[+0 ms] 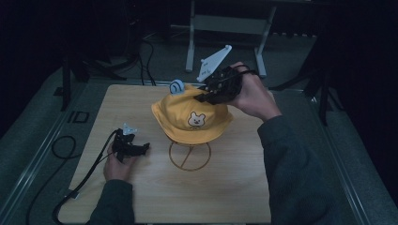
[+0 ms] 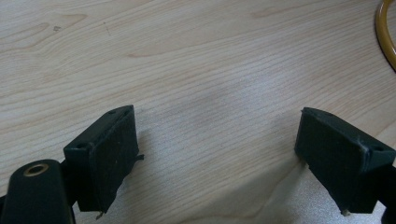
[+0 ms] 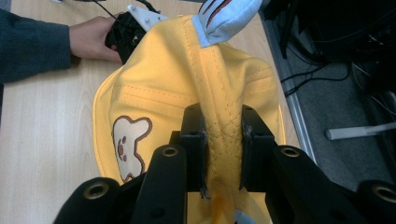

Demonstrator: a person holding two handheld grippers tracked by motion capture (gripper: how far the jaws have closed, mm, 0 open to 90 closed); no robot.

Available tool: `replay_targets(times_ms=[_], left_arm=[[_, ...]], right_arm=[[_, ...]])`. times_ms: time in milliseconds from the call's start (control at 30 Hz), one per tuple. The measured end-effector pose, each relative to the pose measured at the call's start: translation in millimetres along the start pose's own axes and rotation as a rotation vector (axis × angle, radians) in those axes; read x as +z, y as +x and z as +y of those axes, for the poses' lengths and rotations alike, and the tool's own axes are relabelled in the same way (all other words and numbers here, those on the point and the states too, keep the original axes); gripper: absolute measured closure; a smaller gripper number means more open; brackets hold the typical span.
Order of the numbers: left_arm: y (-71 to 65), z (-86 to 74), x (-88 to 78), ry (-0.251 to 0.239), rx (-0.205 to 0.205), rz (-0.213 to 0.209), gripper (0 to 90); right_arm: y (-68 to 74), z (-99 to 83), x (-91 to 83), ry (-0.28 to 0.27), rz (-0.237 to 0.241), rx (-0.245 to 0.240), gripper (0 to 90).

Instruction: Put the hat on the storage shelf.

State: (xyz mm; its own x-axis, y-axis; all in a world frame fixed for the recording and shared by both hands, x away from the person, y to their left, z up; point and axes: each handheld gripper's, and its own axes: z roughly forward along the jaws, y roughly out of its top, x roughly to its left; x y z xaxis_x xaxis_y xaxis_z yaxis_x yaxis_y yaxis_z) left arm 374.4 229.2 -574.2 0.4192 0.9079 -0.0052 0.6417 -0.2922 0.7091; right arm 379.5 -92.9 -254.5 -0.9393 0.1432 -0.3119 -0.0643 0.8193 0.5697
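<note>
Sitting on a wire stand [image 1: 189,156] near the middle of the table [image 1: 225,197], the yellow hat [image 1: 190,117] shows a bear patch at its front and a pale blue ear [image 1: 177,86] at its top. From the high view, the right gripper [image 1: 202,93] comes in from the far right side and pinches the hat's crown, while the left gripper [image 1: 143,148] rests low on the wood just left of the stand, pointing toward it. Cables trail off the table's left edge onto a grey floor, and a pale metal frame [image 1: 225,28] stands in the dark behind. Looking along the left gripper [image 2: 217,140], its jaws stand wide apart with bare wood between them, and a curve of the stand's ring [image 2: 385,35] shows at the upper right. Looking along the right gripper [image 3: 223,140], its jaws are closed on a bunched ridge of the hat [image 3: 159,88], seam squeezed between the pads; beyond it the other hand [image 3: 93,37] rests on the table.
</note>
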Motion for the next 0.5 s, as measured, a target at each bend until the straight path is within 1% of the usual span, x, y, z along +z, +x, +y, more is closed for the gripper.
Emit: replay_targets(times_ms=[133,267,333,367,400,467,500], left_arm=[[0.1,0.0,0.0,0.0,0.001,0.0,13.0],[0.0,0.0,0.0,0.0,0.001,0.0,13.0],[0.0,0.0,0.0,0.0,0.0,0.0,13.0],[0.0,0.0,-0.1,0.001,-0.001,0.0,13.0],[0.0,0.0,-0.1,0.001,0.0,0.001,13.0],[0.0,0.0,0.0,0.001,0.0,0.0,13.0],[0.0,0.0,0.0,0.001,0.0,0.0,13.0]], right_arm=[[1.0,3.4,8.4,0.011,0.019,-0.008,75.3],[0.7,5.8,15.5,0.015,0.024,-0.002,74.5],[0.3,7.1,19.7,0.017,0.021,0.008,72.4],[-0.1,7.6,22.4,0.013,0.023,0.011,70.2],[-0.1,8.5,24.6,0.012,0.026,0.021,65.9],[-0.5,9.8,28.8,-0.001,0.047,0.042,50.3],[-0.5,9.8,28.8,-0.001,0.047,0.042,50.3]])
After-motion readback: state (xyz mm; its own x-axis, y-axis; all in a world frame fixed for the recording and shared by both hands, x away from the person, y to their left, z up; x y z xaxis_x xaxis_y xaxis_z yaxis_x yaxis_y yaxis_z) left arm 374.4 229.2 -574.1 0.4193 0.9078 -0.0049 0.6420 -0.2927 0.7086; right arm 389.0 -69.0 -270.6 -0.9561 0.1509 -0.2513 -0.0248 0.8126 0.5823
